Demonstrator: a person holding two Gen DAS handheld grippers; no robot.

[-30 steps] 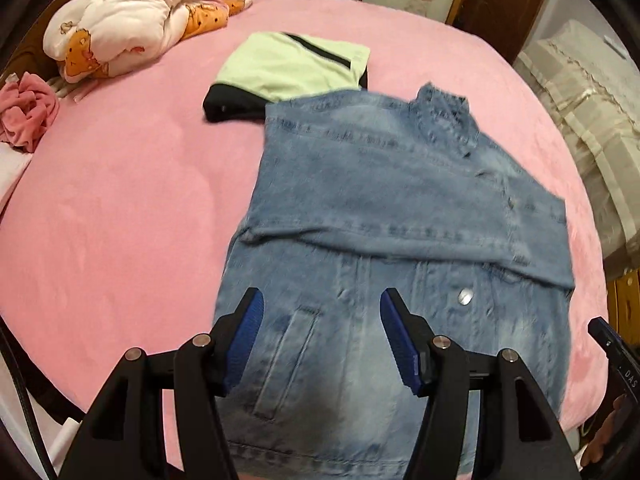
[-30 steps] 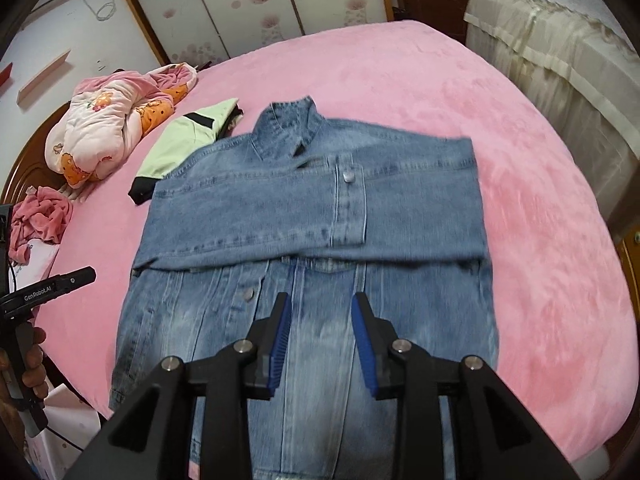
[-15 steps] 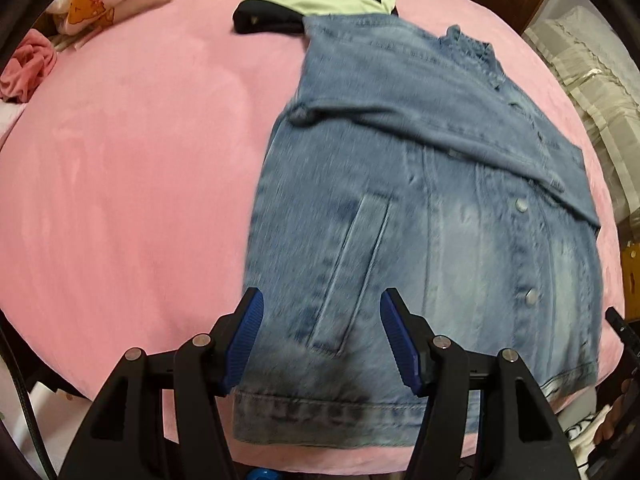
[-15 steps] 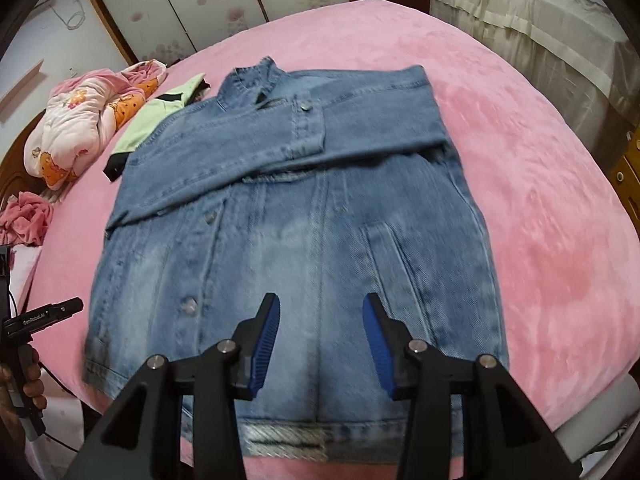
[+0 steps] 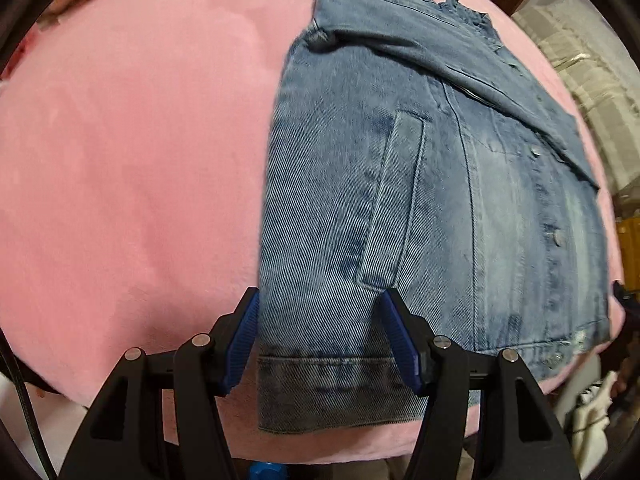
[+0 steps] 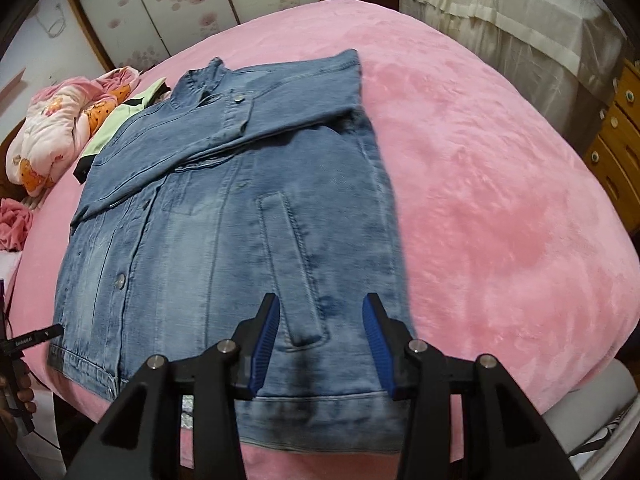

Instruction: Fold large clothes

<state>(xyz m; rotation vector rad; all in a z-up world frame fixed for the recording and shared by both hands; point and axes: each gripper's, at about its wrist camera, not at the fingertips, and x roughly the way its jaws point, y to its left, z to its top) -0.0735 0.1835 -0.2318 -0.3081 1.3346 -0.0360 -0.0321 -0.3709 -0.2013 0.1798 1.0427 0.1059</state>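
A: Left wrist view: the left hand-held gripper (image 5: 320, 340) is released, jaws spread above the jacket (image 5: 420, 200) hem corner, on the pink bed (image 5: 120, 160).

B: Risk there?

A: One pad sits right at the side edge; it could pinch only the top layer, or miss the denim.

B: Right wrist view?

A: The right hand-held gripper (image 6: 322, 346) has just been opening and grips nothing, poised over the hem below the pocket (image 6: 298, 272). Uneven grabs would skew the fold, and the crossed sleeves (image 6: 224, 128) could slide.
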